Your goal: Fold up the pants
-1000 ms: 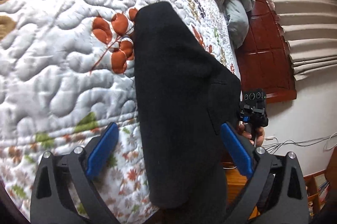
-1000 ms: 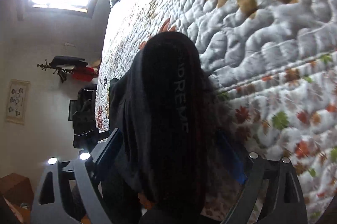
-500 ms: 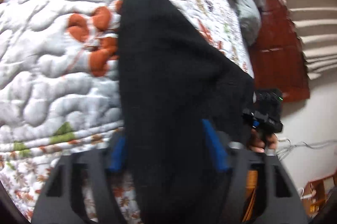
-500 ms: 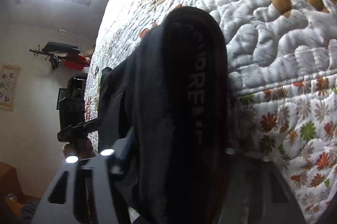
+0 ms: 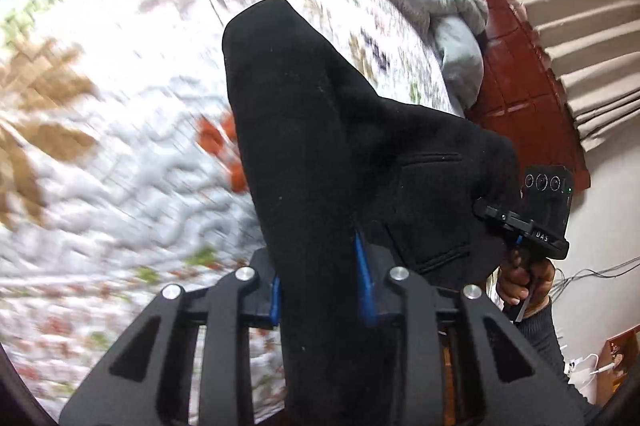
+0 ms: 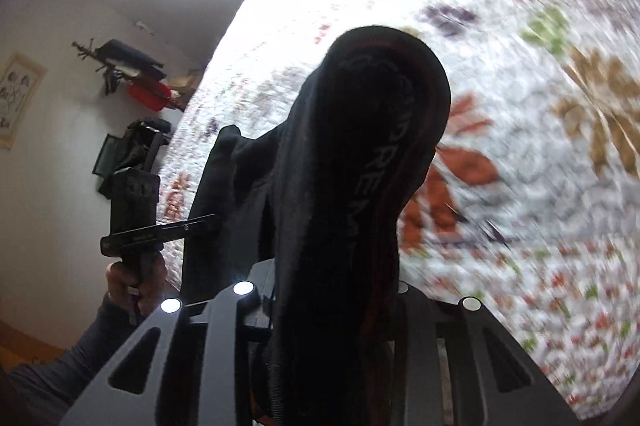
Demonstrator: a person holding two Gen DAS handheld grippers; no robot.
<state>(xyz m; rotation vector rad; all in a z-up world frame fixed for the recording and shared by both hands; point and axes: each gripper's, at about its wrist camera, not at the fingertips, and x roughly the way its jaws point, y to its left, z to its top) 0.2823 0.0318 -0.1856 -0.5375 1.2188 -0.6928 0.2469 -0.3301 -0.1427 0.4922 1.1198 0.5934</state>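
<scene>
both claws closing on pants [image 5: 320, 145] since before — lifted, lengthwise away over quilt [image 5: 120, 145]

Both grippers are matte black frames with triangular cut-outs and round silver screw heads. The left gripper [image 5: 320, 290] carries bright blue finger pads [image 5: 365, 282]. The right gripper's [image 5: 532, 218] boxy black housing shows three round dials, a small green light and white lettering. The person's sleeve [image 6: 60, 374] is dark grey.
</scene>
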